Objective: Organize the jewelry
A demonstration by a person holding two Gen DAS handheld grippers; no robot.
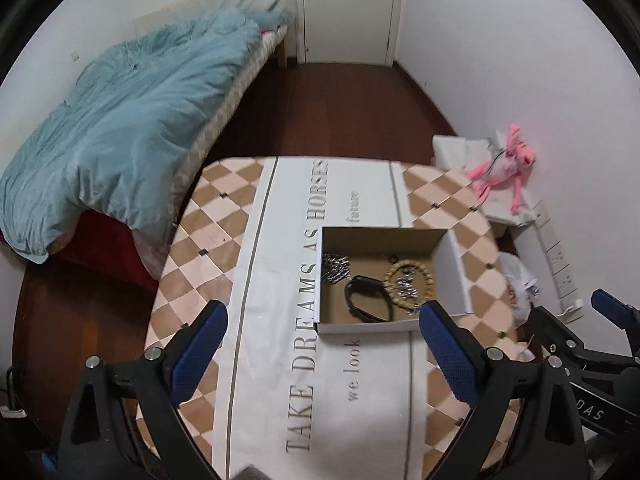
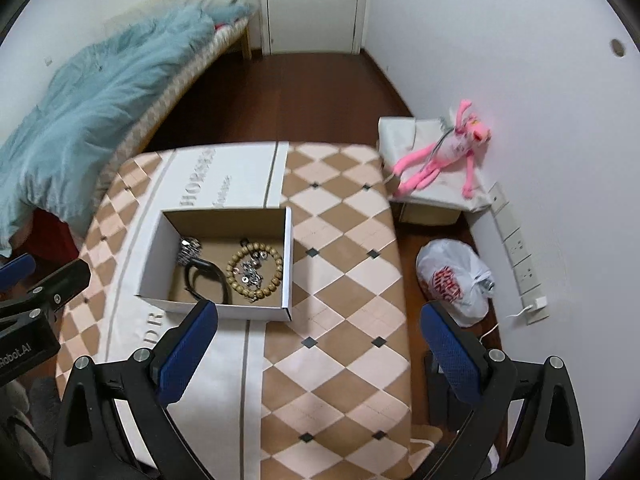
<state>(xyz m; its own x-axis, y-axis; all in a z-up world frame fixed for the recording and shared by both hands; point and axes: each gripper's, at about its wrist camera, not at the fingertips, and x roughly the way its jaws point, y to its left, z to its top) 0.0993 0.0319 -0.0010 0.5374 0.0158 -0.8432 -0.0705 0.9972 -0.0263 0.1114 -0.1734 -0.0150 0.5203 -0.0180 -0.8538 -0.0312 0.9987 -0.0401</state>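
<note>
In the left wrist view, the left gripper [image 1: 322, 340] is hanging over the table [image 1: 192, 248] with its blue pads spread wide and nothing between them. The cardboard box [image 1: 452, 264] is sitting at about one o'clock from the gripper, on a white runner [image 1: 280, 240] printed with grey lettering. Inside it, a silver chain [image 1: 336, 267] is lying at nine o'clock, a black band [image 1: 366, 300] at six o'clock, and a wooden bead bracelet [image 1: 408, 278] at three o'clock with small metal pieces piled in its ring. The right gripper [image 1: 600, 312] is showing at four o'clock of the frame.

In the right wrist view, the right gripper [image 2: 318, 340] is likewise standing released and empty, over the checked tabletop. The box [image 2: 224, 308] is lying at eleven o'clock from it, holding the chain [image 2: 189, 250], band [image 2: 208, 276] and bracelet [image 2: 256, 270]. A pink plush toy [image 2: 436, 160] is resting at two o'clock, and a white plastic bag [image 2: 452, 280] at three o'clock on the floor.
</note>
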